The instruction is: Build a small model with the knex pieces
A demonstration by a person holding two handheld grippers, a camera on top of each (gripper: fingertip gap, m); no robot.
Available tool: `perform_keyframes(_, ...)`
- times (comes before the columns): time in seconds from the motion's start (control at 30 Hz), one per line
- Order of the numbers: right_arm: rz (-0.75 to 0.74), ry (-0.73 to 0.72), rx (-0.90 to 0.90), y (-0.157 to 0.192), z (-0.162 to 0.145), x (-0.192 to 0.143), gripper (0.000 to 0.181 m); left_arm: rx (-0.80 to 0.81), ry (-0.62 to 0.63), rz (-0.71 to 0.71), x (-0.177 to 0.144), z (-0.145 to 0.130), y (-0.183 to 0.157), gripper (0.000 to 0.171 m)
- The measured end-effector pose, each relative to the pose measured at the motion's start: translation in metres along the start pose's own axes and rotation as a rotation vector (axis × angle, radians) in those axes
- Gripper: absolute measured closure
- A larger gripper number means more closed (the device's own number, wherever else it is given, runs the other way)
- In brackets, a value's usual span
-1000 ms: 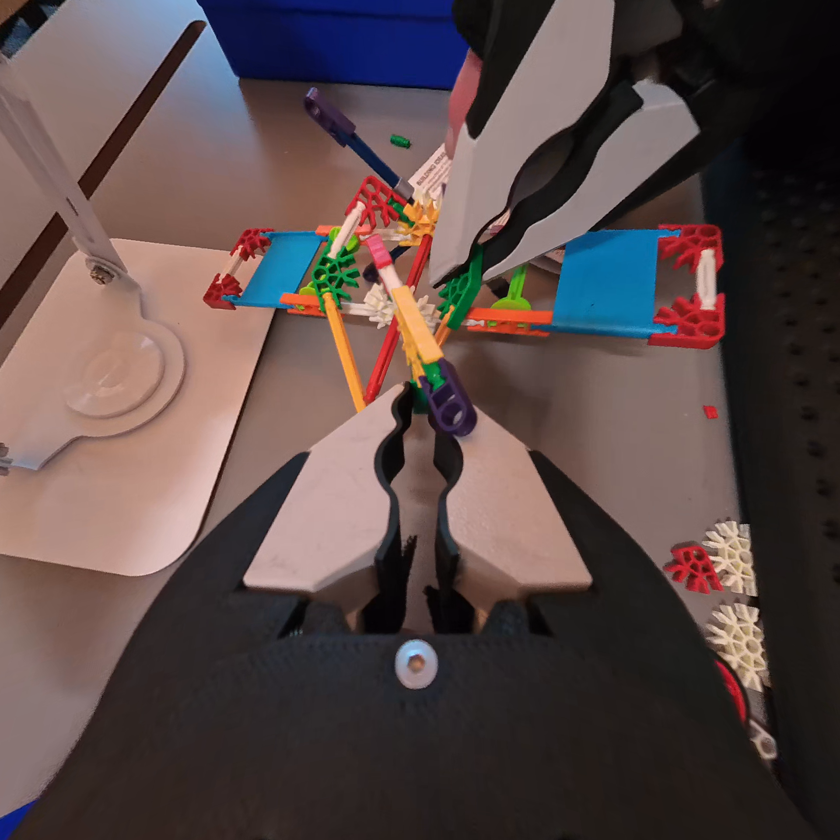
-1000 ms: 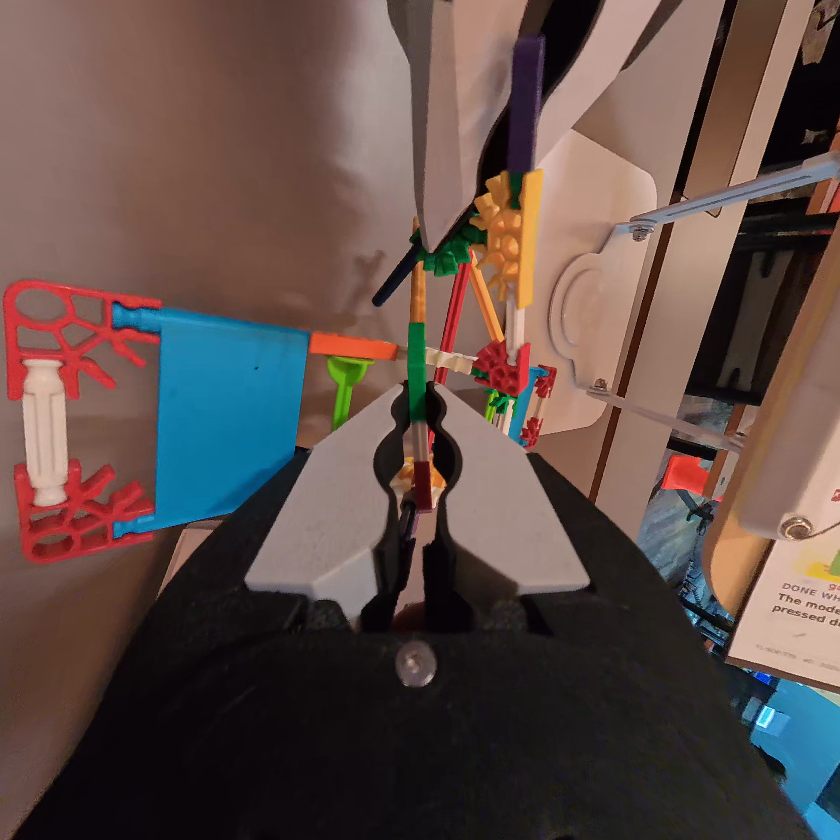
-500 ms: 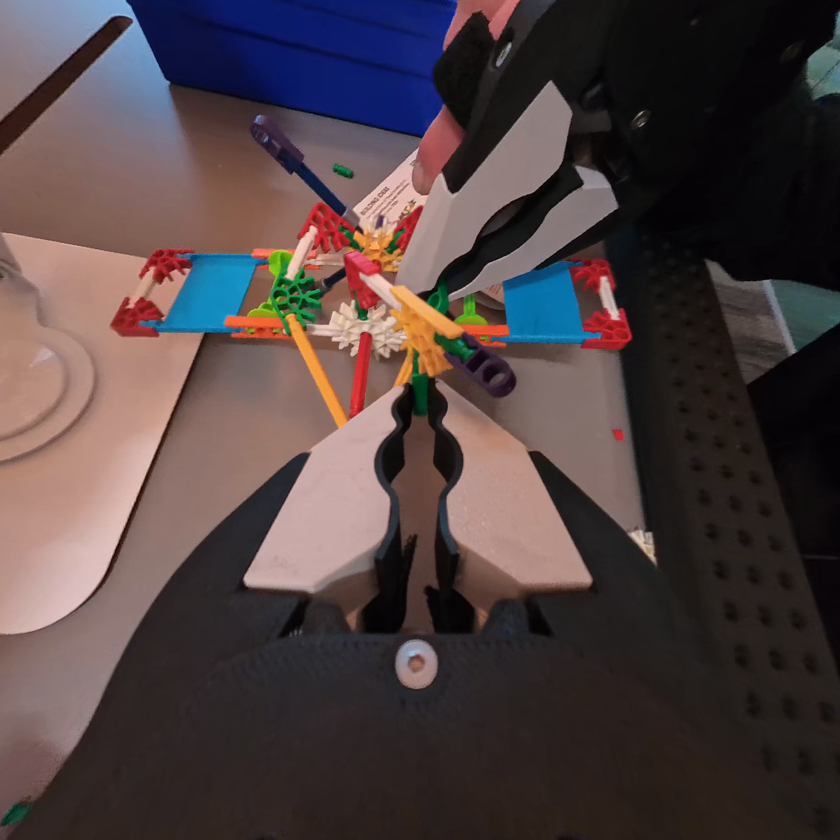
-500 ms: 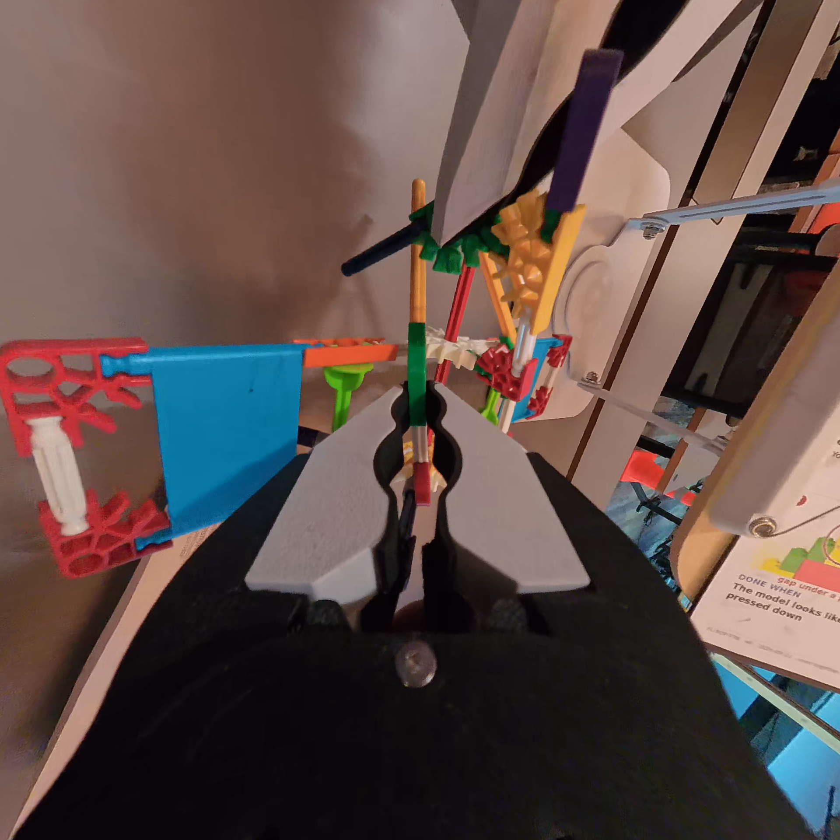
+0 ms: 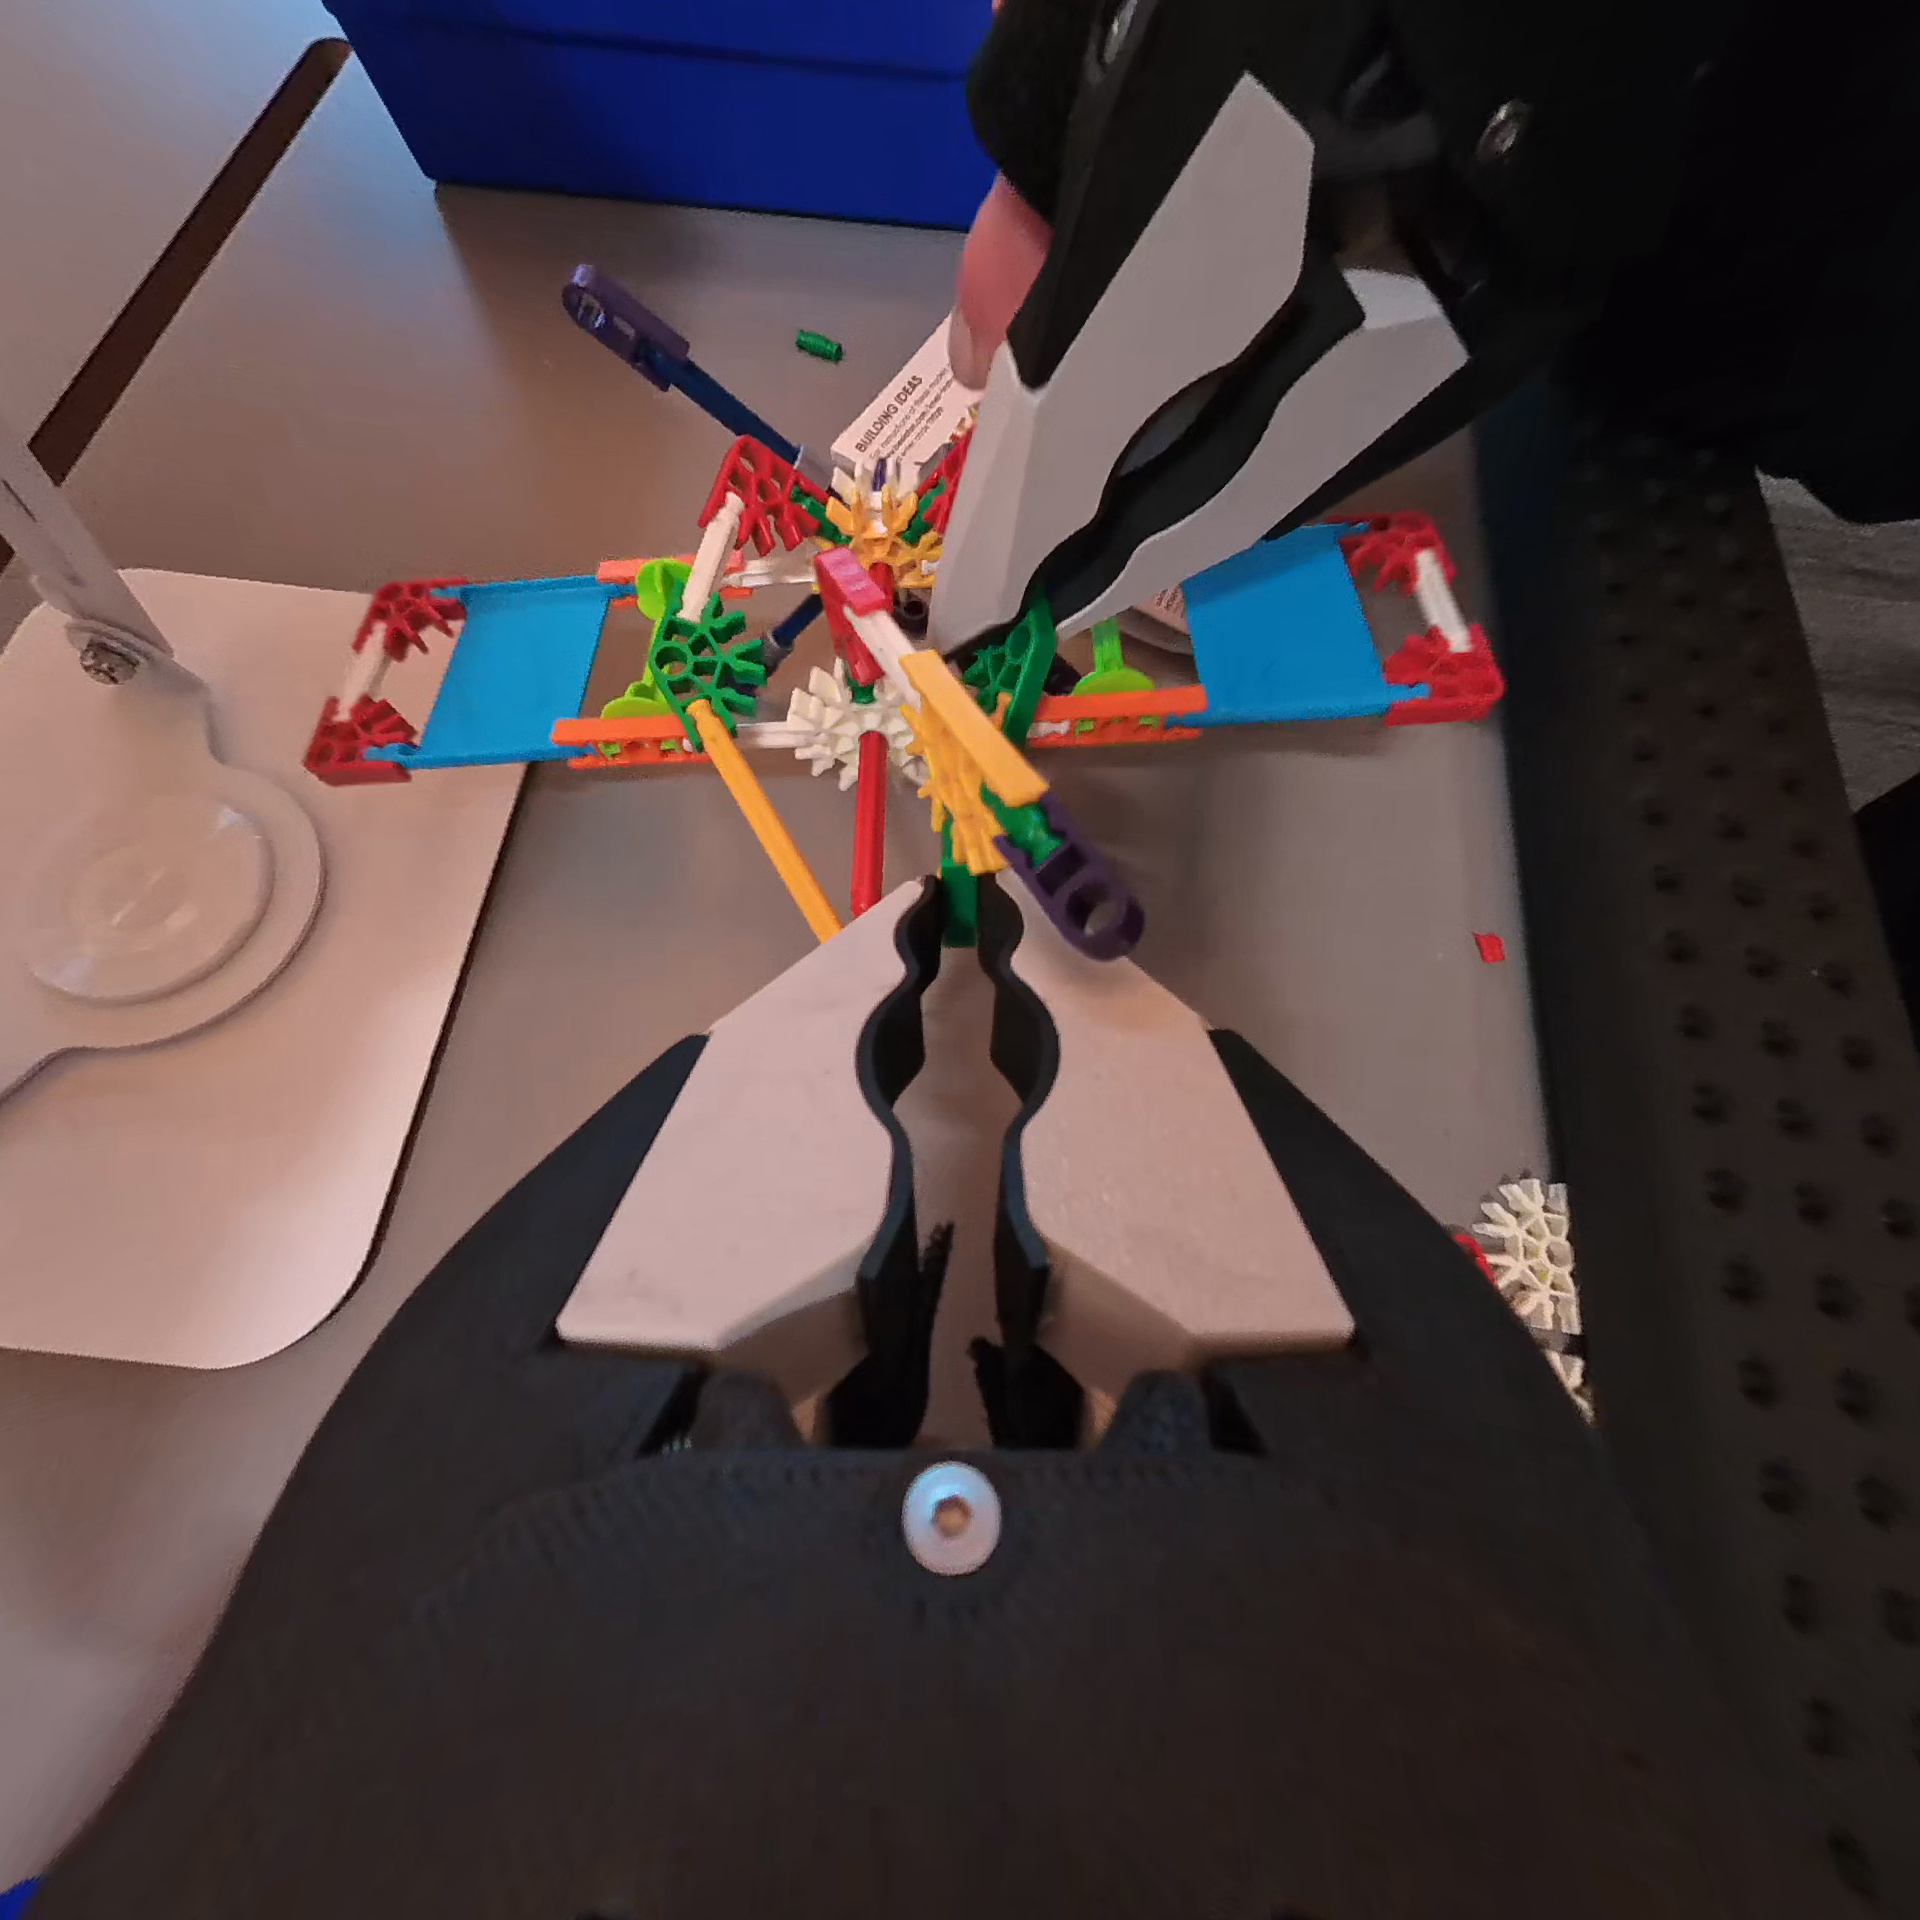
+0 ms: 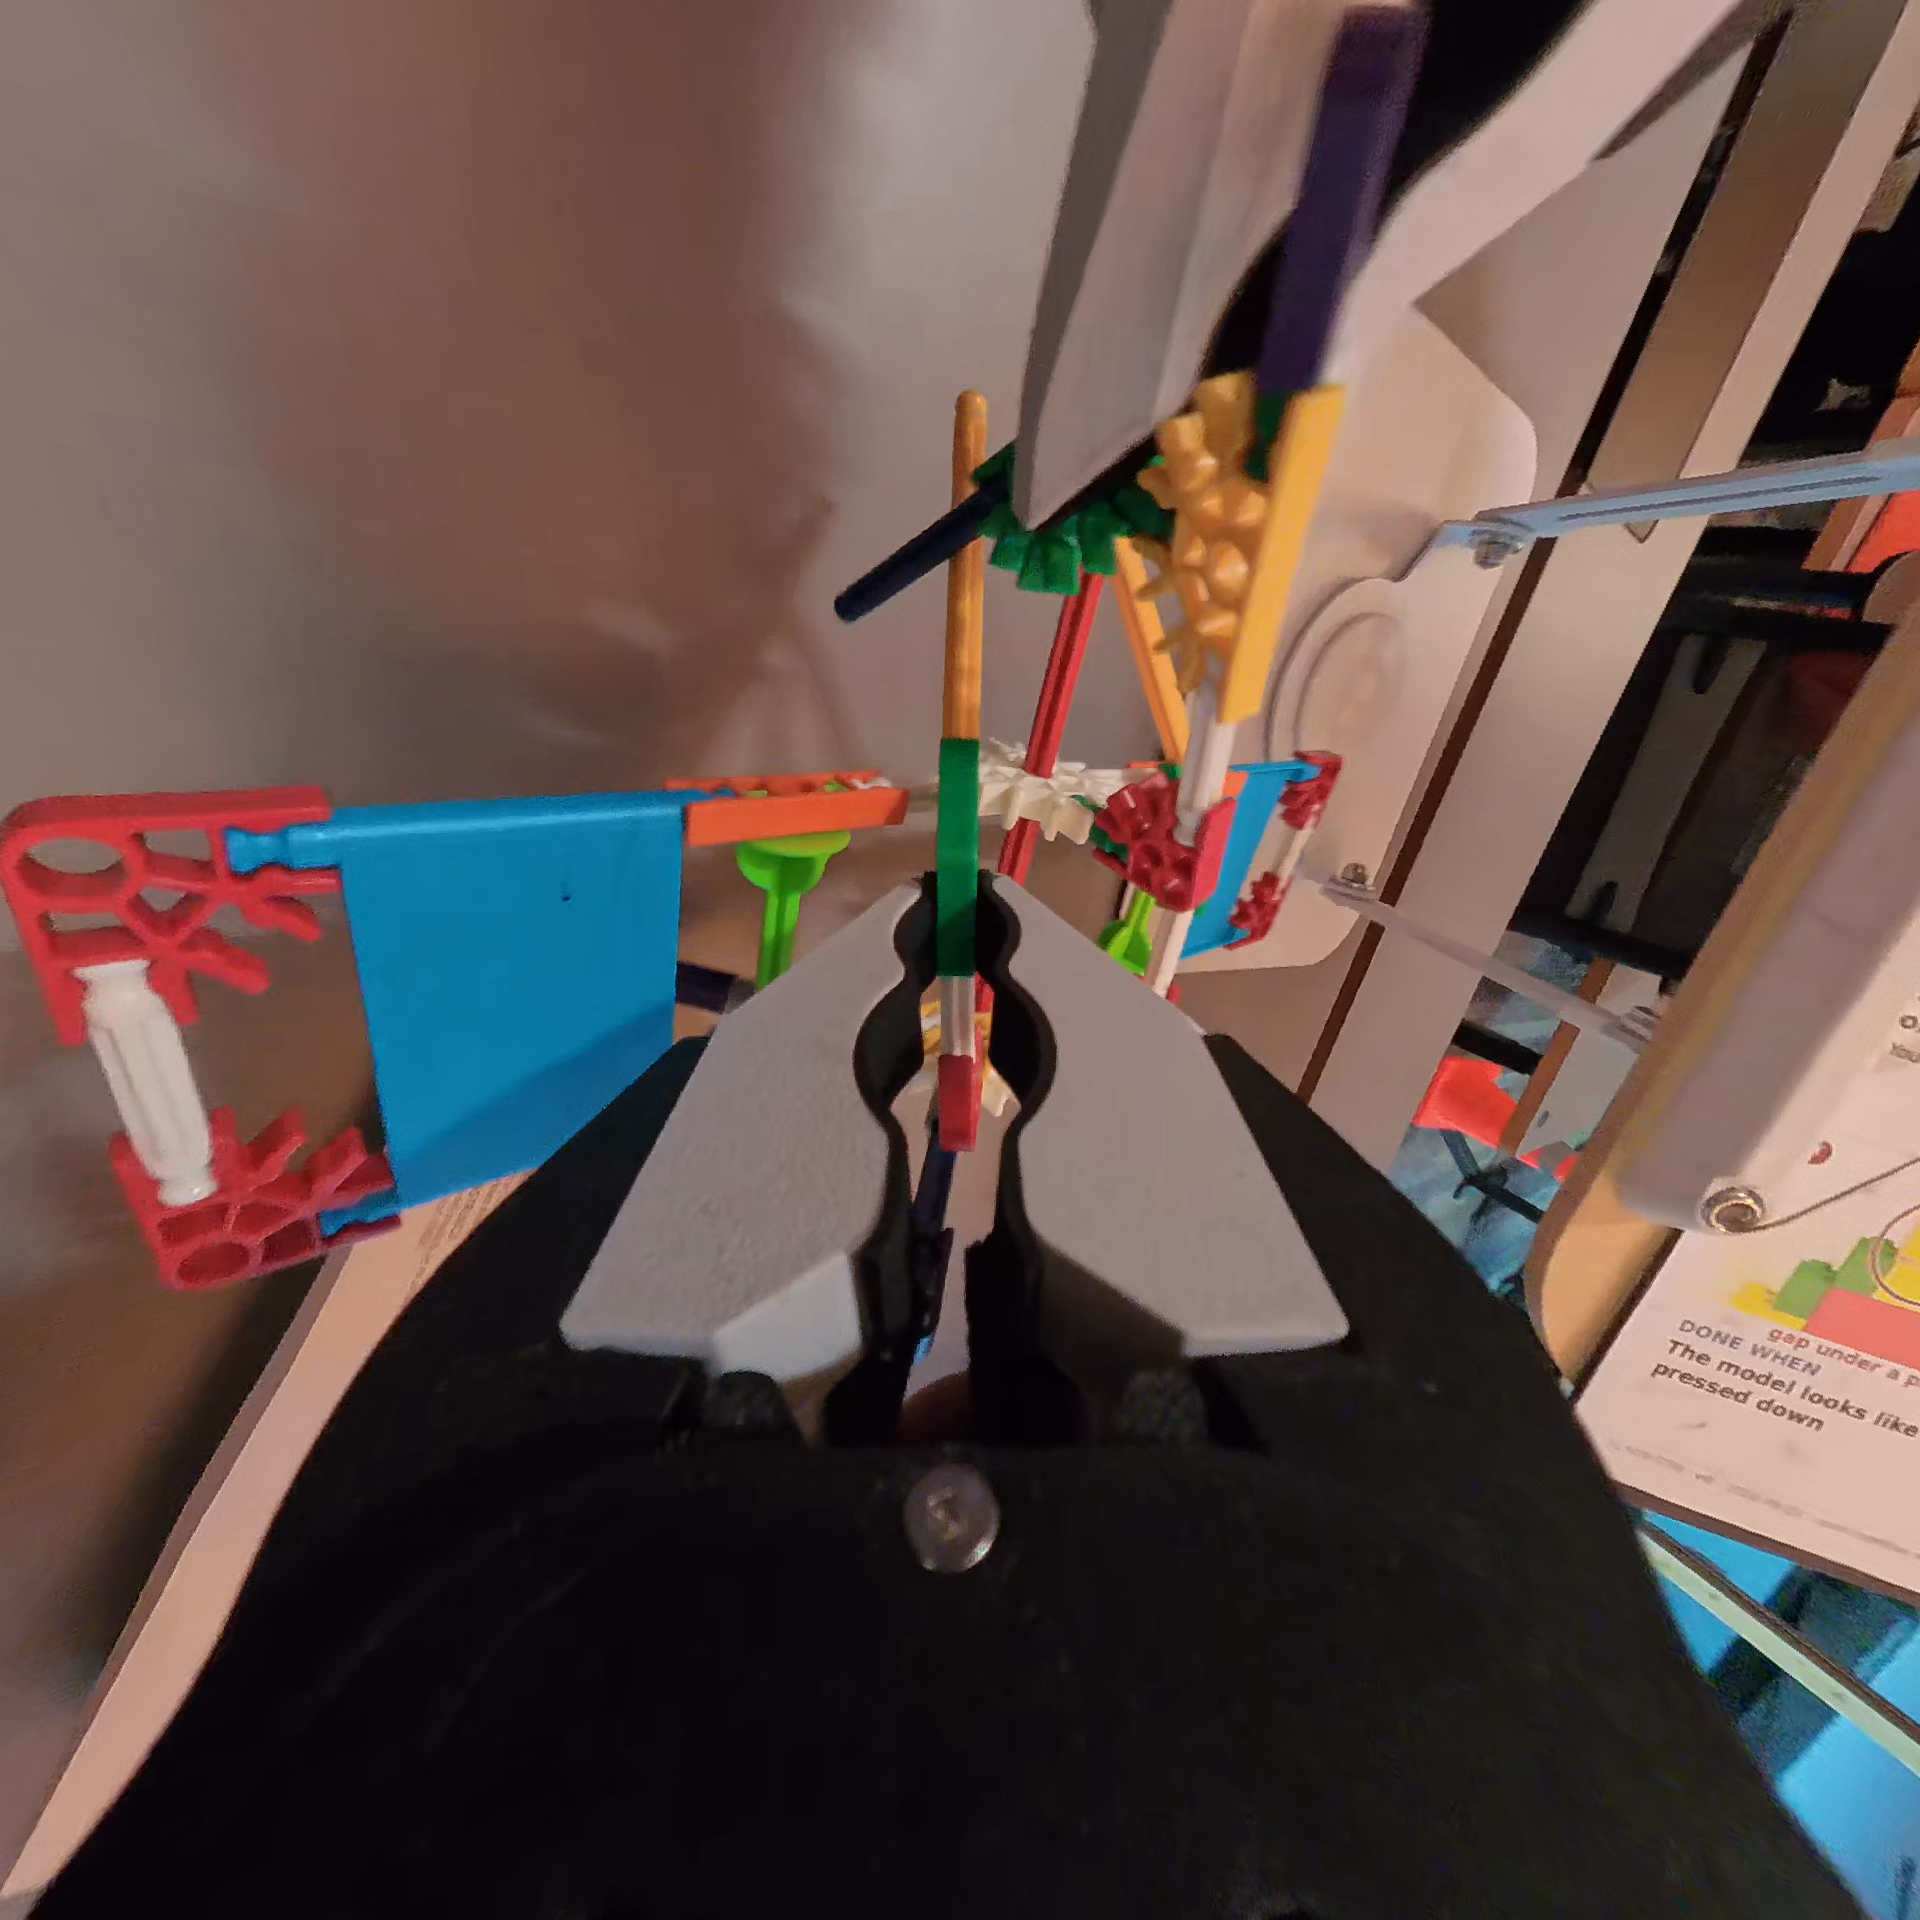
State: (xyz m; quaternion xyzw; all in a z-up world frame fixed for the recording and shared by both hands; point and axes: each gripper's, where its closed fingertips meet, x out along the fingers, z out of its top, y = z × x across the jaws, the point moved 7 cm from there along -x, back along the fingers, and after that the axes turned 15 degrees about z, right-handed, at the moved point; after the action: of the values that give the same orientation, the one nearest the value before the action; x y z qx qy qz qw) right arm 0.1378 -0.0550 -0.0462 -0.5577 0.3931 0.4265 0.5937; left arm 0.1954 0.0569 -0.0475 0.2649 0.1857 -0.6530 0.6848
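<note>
A colourful rod-and-connector toy model [image 5: 862, 727] with two blue panels [image 5: 520, 665] stands on the grey table. My left gripper [image 5: 956, 909] is shut on a green piece [image 5: 961, 899] at the model's near end, beside a purple connector [image 5: 1081, 899] and a yellow snowflake connector [image 5: 961, 790]. My right gripper [image 5: 997, 639] comes in from the upper right and is shut on a green connector [image 5: 1013, 665]. In the right wrist view my right gripper [image 6: 956, 883] clamps that green connector [image 6: 956, 821]. The left gripper [image 6: 1091, 488] holds the model's top there.
A white stand base [image 5: 156, 1091] lies at the left. A blue bin [image 5: 675, 104] is at the back. A printed card [image 5: 904, 405] lies behind the model. Loose white snowflake connectors [image 5: 1532, 1257] sit by a black perforated board [image 5: 1714, 935]. A printed sheet [image 6: 1787, 1351] hangs at right. Spacing between my two grippers at the tips: around 6 cm.
Both grippers keep their hold. The model has shifted and tilted: its top leans further right in the right wrist view, and the purple connector has swung right of my left fingertips.
</note>
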Motion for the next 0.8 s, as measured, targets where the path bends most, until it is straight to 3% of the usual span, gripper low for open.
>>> perform_keyframes(0.5, 0.055, -0.132, 0.164, -0.013, -0.005, -0.004, 0.178, 0.046, -0.013, 0.045, 0.003, -0.003, -0.001, 0.168)
perform_keyframes(0.8, 0.034, -0.026, 0.075, -0.002, -0.001, -0.002, 0.178, -0.111, -0.092, -0.091, -0.008, 0.009, -0.003, 0.168)
